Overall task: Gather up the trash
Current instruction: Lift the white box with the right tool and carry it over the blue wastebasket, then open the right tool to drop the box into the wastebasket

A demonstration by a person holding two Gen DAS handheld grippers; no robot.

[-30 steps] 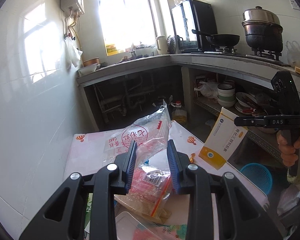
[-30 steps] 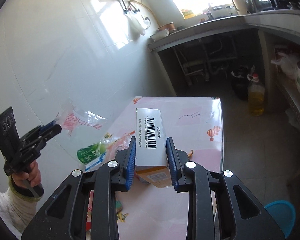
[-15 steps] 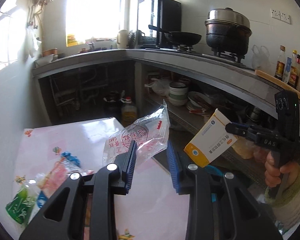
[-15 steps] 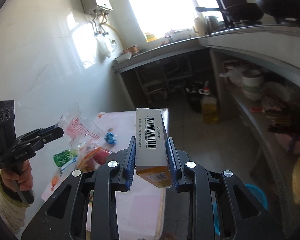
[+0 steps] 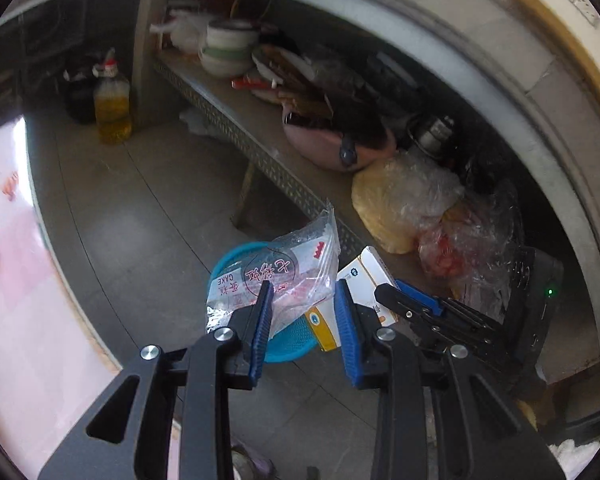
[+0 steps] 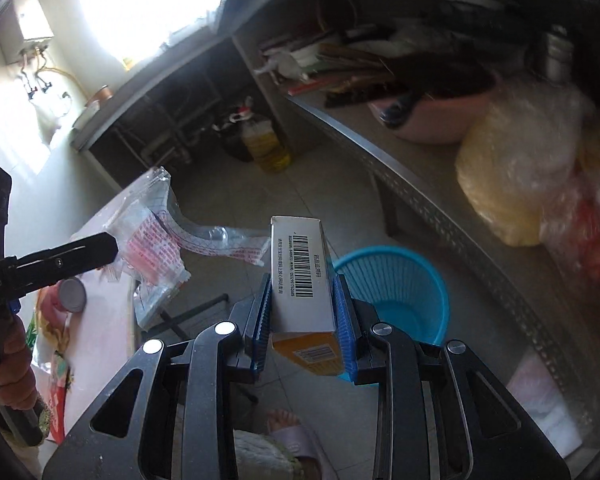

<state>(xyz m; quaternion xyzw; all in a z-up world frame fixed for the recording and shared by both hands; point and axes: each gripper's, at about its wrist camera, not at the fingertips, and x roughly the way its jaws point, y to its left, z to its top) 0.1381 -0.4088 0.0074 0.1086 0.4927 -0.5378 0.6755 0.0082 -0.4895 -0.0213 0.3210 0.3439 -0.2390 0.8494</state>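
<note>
**Both grippers loaded over the blue basket**

The left gripper [image 5: 303, 304] pinches a clear plastic bag [image 5: 284, 276] printed with red characters, hanging above the blue basket [image 6: 400, 292] on the floor. The right gripper [image 6: 302, 300] clamps a white-and-orange carton [image 6: 302, 276], barcode up, just beside the basket's near rim, below the metal shelf [image 6: 440, 184].

Both wrist cameras look steeply down along their fingers from close above the floor, sharing the blue basket [image 5: 244, 264] and the under-counter shelf [image 6: 440, 168].
</note>
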